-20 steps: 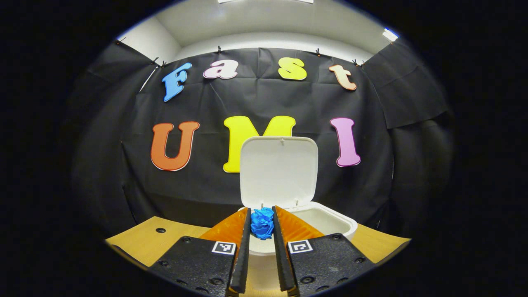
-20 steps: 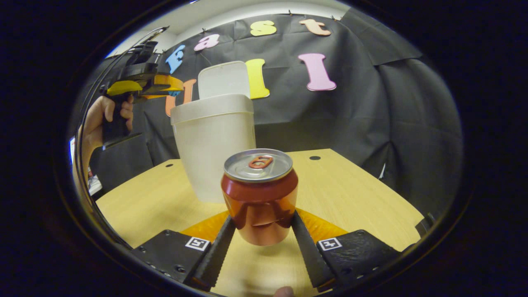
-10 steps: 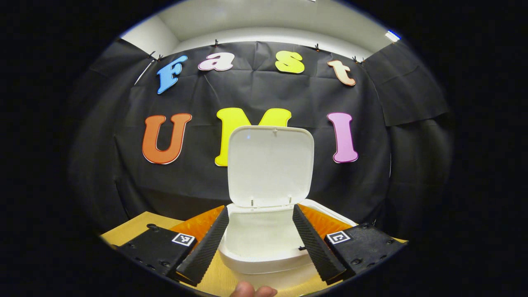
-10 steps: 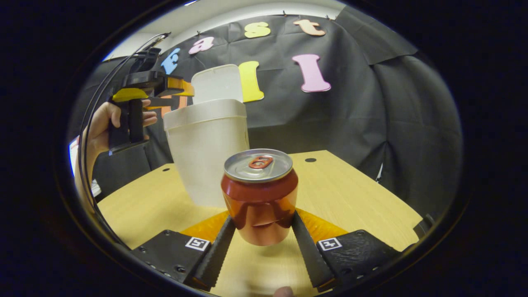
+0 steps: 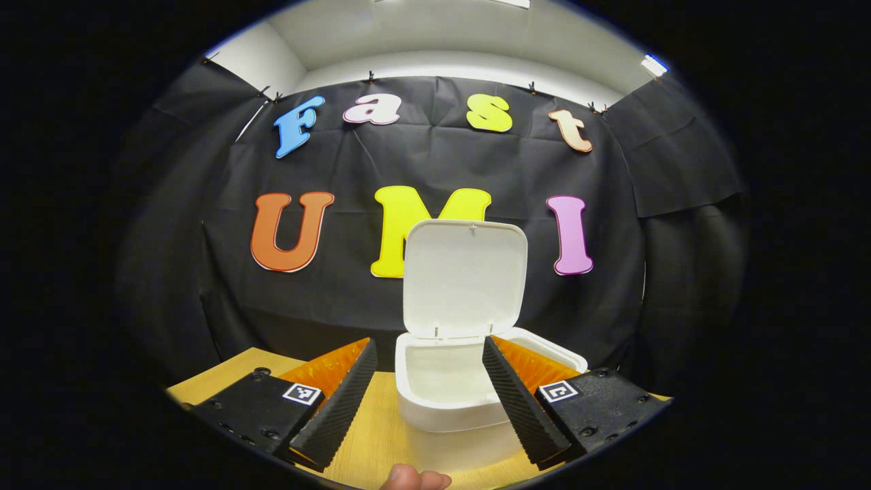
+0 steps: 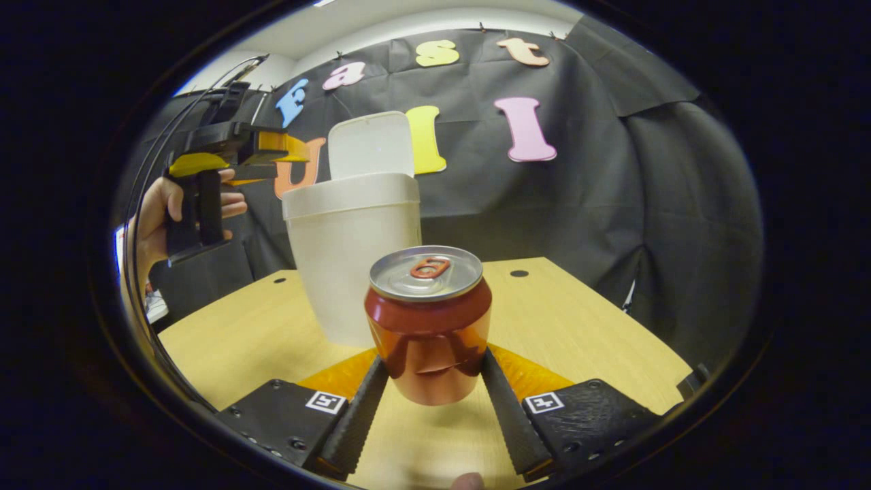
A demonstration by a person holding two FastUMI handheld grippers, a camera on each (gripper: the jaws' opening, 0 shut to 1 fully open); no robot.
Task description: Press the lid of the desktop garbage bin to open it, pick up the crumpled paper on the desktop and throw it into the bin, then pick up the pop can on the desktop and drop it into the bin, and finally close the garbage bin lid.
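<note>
The white garbage bin [image 5: 435, 412] stands on the wooden table with its lid [image 5: 466, 275] upright and open. My left gripper [image 5: 429, 344] is open just in front of the bin's mouth, with nothing between its fingers. In the right gripper view, the red pop can [image 6: 429, 327] stands upright between my fingers, with my right gripper [image 6: 433, 357] shut on its lower half. The bin [image 6: 354, 258] is behind the can and slightly left, its lid [image 6: 372, 145] raised. The left gripper [image 6: 272, 146], held by a hand [image 6: 160, 211], hovers at the bin's upper left.
The light wooden table [image 6: 585, 327] stretches right of the bin, with small round holes [image 6: 519, 273] in its top. Black cloth closes off the back and sides. A fingertip [image 5: 415, 480] shows at the bottom edge of the left gripper view.
One second ago my left gripper was shut on the blue crumpled paper above the bin; it opened and the paper is gone from between its fingers. It then drew back slightly. The right gripper keeps the can.
</note>
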